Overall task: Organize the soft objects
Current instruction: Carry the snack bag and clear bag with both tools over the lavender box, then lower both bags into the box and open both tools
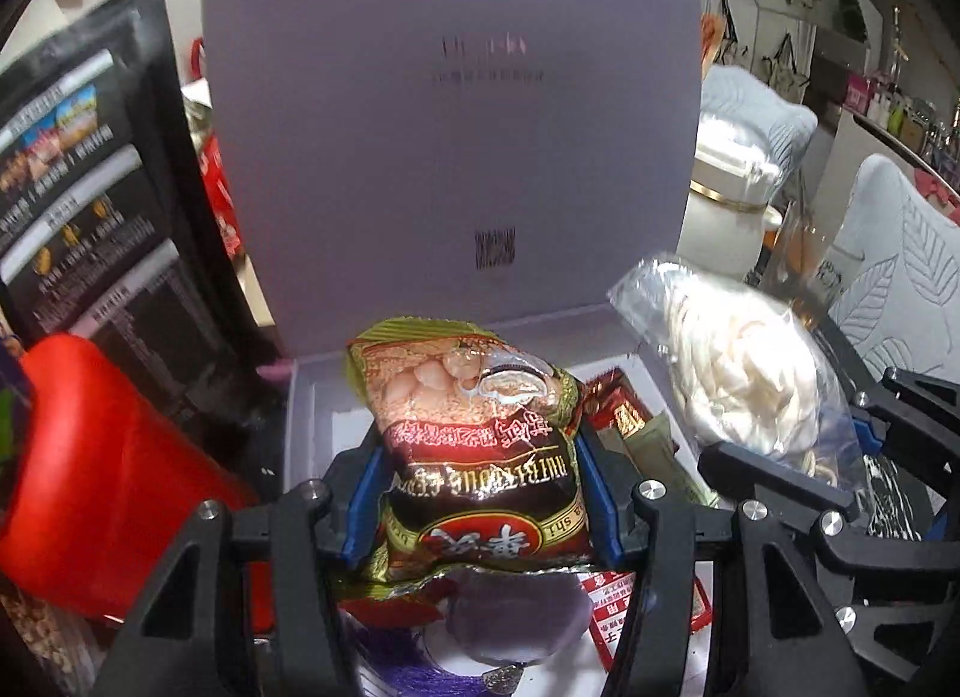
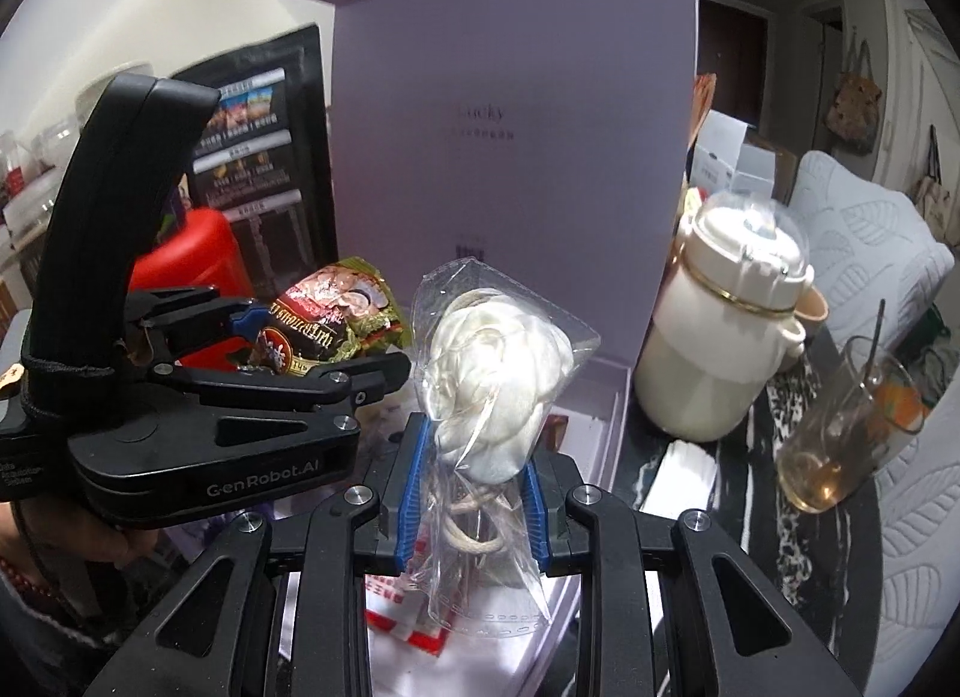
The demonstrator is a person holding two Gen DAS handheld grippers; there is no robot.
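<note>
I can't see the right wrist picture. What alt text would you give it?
The right tongs pinch a clear bag holding a white bundle above an open lilac gift box whose lid stands upright. At left, the left tongs grip a red and gold snack packet; a cream jar and a glass stand at right.

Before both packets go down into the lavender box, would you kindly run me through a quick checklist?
1. Left gripper holds the snack packet: ok.
2. Right gripper holds the clear bag of white cord: ok, pinched low, so the bag stands above the pads.
3. Box lid stands open: ok.
4. Free room in the box: cannot tell; red packets already lie inside.
5. Glass cup beside the box is clear of both grippers: ok.
</note>
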